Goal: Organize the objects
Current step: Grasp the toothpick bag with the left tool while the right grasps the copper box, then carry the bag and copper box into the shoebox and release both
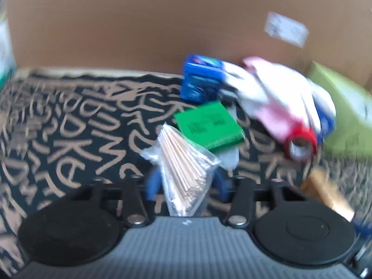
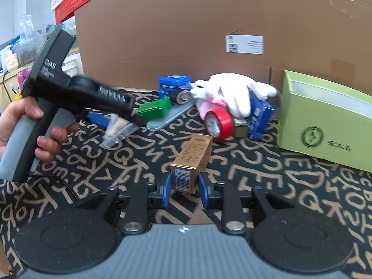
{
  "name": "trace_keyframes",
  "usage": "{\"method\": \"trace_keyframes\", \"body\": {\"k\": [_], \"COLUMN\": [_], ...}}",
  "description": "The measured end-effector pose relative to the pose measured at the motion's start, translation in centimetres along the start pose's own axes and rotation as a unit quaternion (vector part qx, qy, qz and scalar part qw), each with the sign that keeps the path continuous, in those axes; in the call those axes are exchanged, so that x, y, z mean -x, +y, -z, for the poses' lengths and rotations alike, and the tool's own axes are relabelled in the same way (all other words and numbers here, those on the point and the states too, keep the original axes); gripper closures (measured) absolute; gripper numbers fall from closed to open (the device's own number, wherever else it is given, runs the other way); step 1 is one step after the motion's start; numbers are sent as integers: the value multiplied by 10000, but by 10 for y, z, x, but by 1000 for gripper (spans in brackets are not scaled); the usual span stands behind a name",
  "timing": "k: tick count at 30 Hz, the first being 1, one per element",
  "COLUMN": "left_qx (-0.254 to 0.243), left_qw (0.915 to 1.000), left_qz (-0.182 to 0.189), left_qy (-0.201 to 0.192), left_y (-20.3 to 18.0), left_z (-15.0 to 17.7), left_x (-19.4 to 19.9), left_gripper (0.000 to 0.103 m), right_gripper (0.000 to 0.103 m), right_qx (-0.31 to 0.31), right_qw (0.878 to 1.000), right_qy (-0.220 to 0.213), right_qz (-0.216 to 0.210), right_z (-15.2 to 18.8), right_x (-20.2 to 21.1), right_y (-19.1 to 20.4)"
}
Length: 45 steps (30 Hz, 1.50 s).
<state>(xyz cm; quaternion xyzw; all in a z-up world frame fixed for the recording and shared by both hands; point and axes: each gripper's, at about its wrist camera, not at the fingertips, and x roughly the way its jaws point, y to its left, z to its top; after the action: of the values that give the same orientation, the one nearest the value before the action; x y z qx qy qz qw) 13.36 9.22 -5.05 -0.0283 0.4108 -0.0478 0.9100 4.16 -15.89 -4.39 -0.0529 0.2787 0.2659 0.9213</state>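
My left gripper [image 1: 187, 184] has its blue fingers [image 1: 153, 186] closed on the sides of a clear bag of wooden sticks [image 1: 183, 167], low over the patterned cloth [image 1: 69, 127]. In the right wrist view a hand [image 2: 14, 121] at the left holds that tool, with the bag [image 2: 117, 130] under its tip. My right gripper [image 2: 185, 189] is shut on the near end of a gold carton [image 2: 193, 158] lying on the cloth. Behind lie a green box [image 2: 154, 110], a blue box [image 2: 174, 84], white and pink gloves [image 2: 232, 90] and red tape [image 2: 219, 123].
A tall cardboard wall [image 2: 186, 34] closes the back. An open lime-green box [image 2: 325, 121] stands at the right. A grey flat piece [image 2: 167, 118], a small dark roll [image 2: 182, 96], a metal tin [image 2: 240, 124] and another blue box [image 2: 260, 118] crowd the pile. Shelves with clutter are far left.
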Motion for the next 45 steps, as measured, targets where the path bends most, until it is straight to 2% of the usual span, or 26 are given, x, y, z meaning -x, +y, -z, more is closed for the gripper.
{"method": "trace_keyframes", "body": {"k": [3,5,6,8,10,12,14,16,17,18,19,21,23,25,30,32,38,45], "left_qx": [-759,-1153,-1177,-1095,-924,-737,-584,-469,-446,-456,-491,-724,-892,-1014,-1104,-1185,-1367,-1559], "left_qw": [9958,9917,9917,9931,9950,9960,9965,9978,9981,9980,9975,9968,9957,9946,9935,9924,9873,9791], "left_qz": [474,535,477,411,388,514,577,447,395,389,410,215,83,73,260,329,673,1048], "left_qy": [167,213,188,79,-8,26,128,155,168,213,299,247,217,208,59,-76,-457,-776], "left_y": [-12,-20,-22,-23,-22,-19,-16,-15,-15,-16,-15,-21,-27,-32,-52,-64,-113,-182], "left_z": [17,29,33,38,38,35,32,28,28,28,29,30,32,33,28,22,-3,-34], "left_x": [15,26,31,39,44,45,43,36,34,31,27,27,28,31,41,47,58,56], "left_gripper": [73,72,64,36,32,30,27,19,20,26,42,53,69,81,83,83,82,82], "right_gripper": [74,74,74,68,63,57,56,56,56,56,56,58,71,75,75,75,75,75], "right_qx": [-19,-40,-70,-115,-123,-114,-84,-61,-49,-33,19,77,73,66,-138,-185,-384,-292], "right_qw": [10000,9999,9999,9998,9997,9996,9997,9997,9996,9995,9993,9988,9988,9989,9997,9994,9951,9852], "right_qy": [13,67,89,118,124,133,109,81,71,76,64,108,152,160,-21,-174,-702,-1076], "right_qz": [65,73,80,133,196,222,218,227,258,316,378,464,458,442,202,235,573,1304], "right_z": [3,4,4,3,2,1,-1,-5,-7,-9,-10,-10,-8,-7,-11,-16,-28,-37], "right_x": [5,6,5,1,-4,-8,-11,-15,-18,-20,-23,-27,-29,-28,-15,-5,31,55], "right_y": [-5,-9,-10,-11,-11,-10,-9,-7,-6,-6,-4,-3,-4,-5,-13,-20,-57,-101]}}
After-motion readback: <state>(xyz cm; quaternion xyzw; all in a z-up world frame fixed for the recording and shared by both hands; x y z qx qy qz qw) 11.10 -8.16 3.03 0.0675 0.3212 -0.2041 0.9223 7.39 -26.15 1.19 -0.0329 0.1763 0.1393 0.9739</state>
